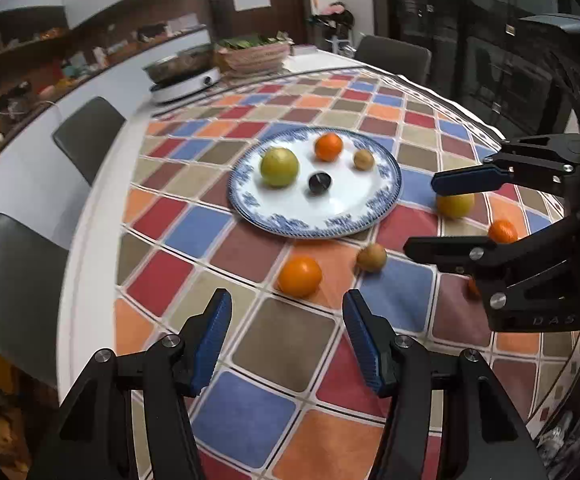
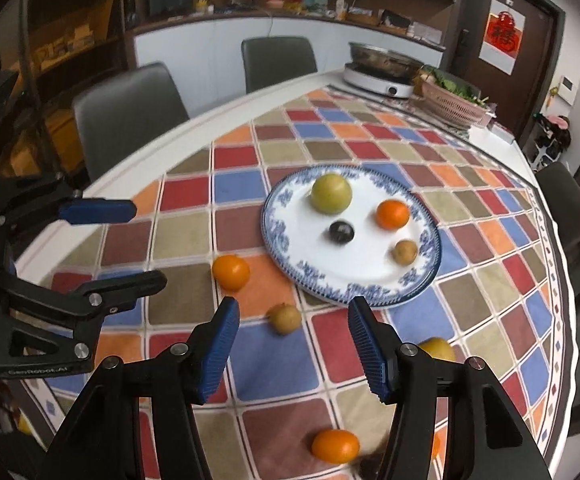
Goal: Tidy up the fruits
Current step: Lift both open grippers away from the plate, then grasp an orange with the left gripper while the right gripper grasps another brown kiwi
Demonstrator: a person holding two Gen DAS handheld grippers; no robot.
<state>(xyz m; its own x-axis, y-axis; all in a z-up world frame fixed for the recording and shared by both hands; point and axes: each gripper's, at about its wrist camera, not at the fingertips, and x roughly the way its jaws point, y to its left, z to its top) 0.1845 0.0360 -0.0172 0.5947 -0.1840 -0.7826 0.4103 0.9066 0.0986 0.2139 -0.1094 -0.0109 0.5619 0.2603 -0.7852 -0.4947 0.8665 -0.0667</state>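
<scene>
Fruits lay split between a blue-and-white plate (image 1: pixel 386 196) and the checked tablecloth (image 1: pixel 290 344) around it when I looked through both wrist cameras. On the plate I counted four: a large yellow-green fruit (image 1: pixel 279 167), an orange (image 1: pixel 328 146), a small brown fruit (image 1: pixel 364 159) and a dark, nearly black one (image 1: pixel 320 182), all apart from one another. Off the plate, on the near side, sat a second orange (image 1: pixel 300 276) and just beside it another small brown fruit (image 1: pixel 371 257). Further toward my right I saw a yellow fruit (image 1: pixel 455 205) partly behind a gripper finger, and a third orange (image 1: pixel 502 231) close to it. My left gripper (image 1: pixel 287 336) hung over the cloth with its blue pads parted and nothing between them; the second orange sat just beyond its fingertips, not touched. My right gripper (image 2: pixel 294 338) was likewise spread with an empty gap, and the loose brown fruit (image 2: pixel 285 319) showed on the cloth between its tips, clear of both pads. In the right wrist view one more orange (image 2: pixel 335 445) lay low in the picture, near that gripper's base. A cooker with a steel pot (image 2: pixel 384 67) and a pink basket (image 2: pixel 456 105) stood at the far end of the table.
</scene>
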